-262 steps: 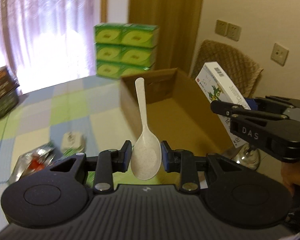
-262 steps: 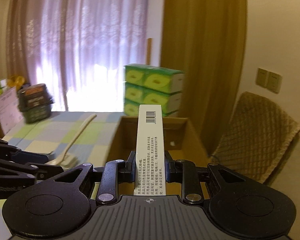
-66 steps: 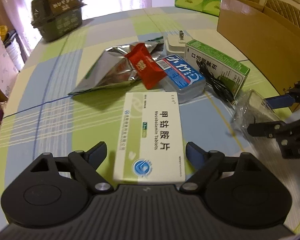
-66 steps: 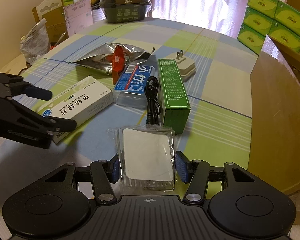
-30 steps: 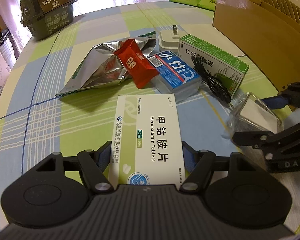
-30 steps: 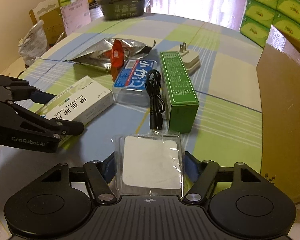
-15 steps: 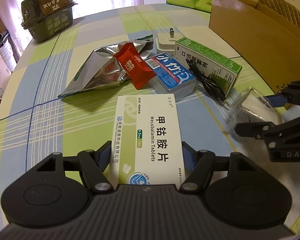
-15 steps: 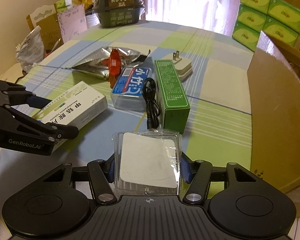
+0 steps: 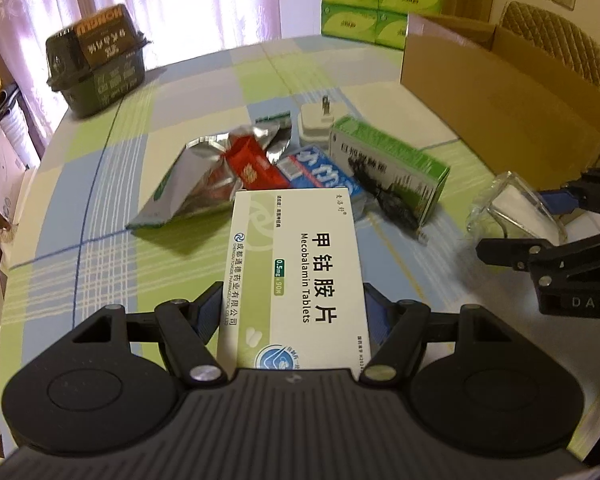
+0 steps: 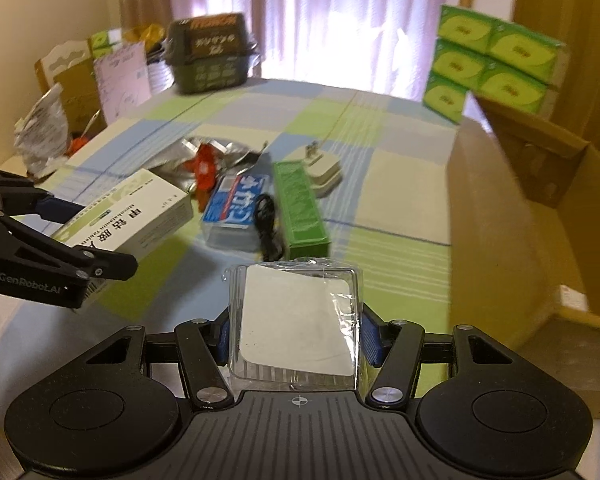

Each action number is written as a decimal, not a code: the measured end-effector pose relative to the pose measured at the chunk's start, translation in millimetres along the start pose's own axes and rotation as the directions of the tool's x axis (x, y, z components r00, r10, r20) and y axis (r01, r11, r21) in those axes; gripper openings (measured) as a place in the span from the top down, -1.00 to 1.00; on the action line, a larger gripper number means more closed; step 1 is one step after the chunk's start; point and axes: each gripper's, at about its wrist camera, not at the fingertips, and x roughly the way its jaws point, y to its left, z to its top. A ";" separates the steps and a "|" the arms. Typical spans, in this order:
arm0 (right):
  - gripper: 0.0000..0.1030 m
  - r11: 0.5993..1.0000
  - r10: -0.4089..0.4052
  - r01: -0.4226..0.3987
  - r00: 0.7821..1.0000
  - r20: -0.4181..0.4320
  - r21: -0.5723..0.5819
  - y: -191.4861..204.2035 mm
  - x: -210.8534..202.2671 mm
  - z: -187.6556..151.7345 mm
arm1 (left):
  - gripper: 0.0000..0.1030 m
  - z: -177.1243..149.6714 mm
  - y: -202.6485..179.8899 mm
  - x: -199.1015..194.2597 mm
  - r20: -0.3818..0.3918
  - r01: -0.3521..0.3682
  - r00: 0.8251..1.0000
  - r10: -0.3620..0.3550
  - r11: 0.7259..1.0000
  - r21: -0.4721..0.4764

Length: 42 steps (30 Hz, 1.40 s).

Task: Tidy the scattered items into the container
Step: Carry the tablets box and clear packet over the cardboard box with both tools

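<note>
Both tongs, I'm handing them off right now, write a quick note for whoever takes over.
Left tongs: shut on the white tablet box, lifted off the table.
Right tongs: shut on the clear plastic packet, also lifted.
Cardboard box: open, to the right.
Left on the tablecloth: foil bag, red sachet, blue pack, black cable, green box, white plug.
Next: probably drop both held items in, then fetch the rest.

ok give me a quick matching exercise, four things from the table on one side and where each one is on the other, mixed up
Things:
1. tablet box
2. clear packet
3. black cable
4. white plug

Places:
A. in the right gripper
B. on the table beyond the green box
C. in the left gripper
D. between the blue pack and the green box

Pairs: 1-C, 2-A, 3-D, 4-B
</note>
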 end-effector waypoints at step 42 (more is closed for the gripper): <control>-0.18 0.947 -0.277 0.242 0.949 0.153 0.212 -210.3 -119.9 25.3 | -0.30 150.0 -215.7 -18.3 0.130 0.247 0.954 -0.269 0.955 0.163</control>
